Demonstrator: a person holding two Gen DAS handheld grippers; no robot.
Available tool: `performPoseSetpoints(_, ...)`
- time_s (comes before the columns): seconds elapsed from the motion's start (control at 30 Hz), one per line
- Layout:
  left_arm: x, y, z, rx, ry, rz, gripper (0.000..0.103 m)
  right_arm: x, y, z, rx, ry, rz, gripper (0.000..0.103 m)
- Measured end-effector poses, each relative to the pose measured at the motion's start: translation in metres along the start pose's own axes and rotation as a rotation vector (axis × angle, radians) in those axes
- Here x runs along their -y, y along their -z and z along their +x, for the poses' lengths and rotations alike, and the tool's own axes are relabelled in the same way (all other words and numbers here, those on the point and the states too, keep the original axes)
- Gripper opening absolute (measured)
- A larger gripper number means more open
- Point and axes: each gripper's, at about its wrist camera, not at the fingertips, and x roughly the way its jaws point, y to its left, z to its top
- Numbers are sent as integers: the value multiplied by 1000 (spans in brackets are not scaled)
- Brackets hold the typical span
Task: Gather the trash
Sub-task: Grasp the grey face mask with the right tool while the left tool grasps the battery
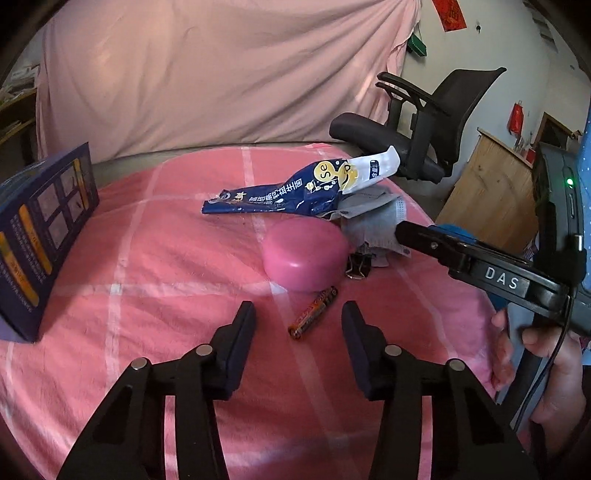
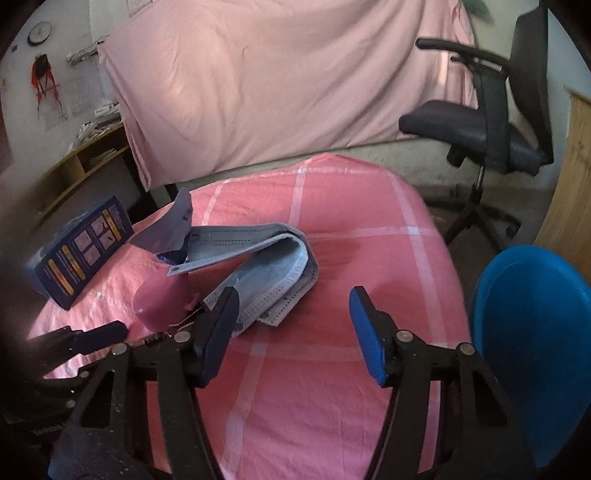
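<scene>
Behind my surface (image 2: 332, 206) hangs a pink sheet (image 2: 280, 88); a black office chair (image 2: 495, 122) stands right, a wooden cabinet (image 1: 487, 184) beyond, a clock (image 2: 40, 31) on the white wall.

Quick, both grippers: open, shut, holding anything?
Left gripper: open, holding nothing; battery lies between its fingers, untouched.
Right gripper: open, empty, beside the face mask.

One battery (image 1: 313, 312), one wrapper (image 1: 280, 192), one mask (image 2: 269, 258).
</scene>
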Motion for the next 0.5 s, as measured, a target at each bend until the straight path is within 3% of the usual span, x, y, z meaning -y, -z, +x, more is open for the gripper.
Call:
performPoseSetpoints(0.13, 4, -4, 6, -36, -21, 35, 19, -1, -3, 14, -50, -58, 30, 77)
performPoseSetpoints(0.2, 5, -6, 9, -42, -18, 54, 13, 0, -4, 15, -55, -79, 48, 65)
performPoseSetpoints(0.3, 8, -7, 8, -40, -20, 79, 9, 0, -1, 14, -53, -97, 69, 43)
performPoseSetpoints(0.37, 10, -4, 7, -35, -22, 79, 7, -1, -1, 11, -44, -103, 78, 35)
performPoseSetpoints(0.5, 10, 2, 2, -17, -24, 60, 7, -5, 4, -1, -6, -95, 62, 28)
